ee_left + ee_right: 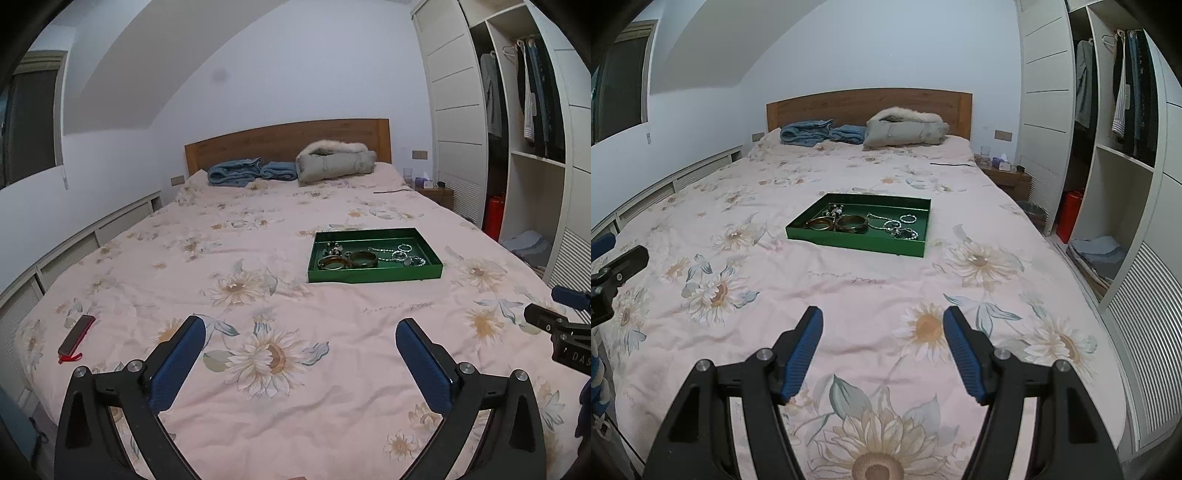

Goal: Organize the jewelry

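Two grippers, left [299, 332] and right [882, 325], hover with jaws spread, empty; jewelry tray [849, 244] lies ahead on the bed [849, 295], nearer the right.

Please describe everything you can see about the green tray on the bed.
The green tray is a shallow rectangle with low upright walls, and it looks like painted metal. It lies flat on the flowered bedcover, ahead of both grippers; neither touches it. Inside lie two brown bangles side by side, a dark beaded piece behind them, and silvery chains and rings toward its right end. The near part of its floor is bare.
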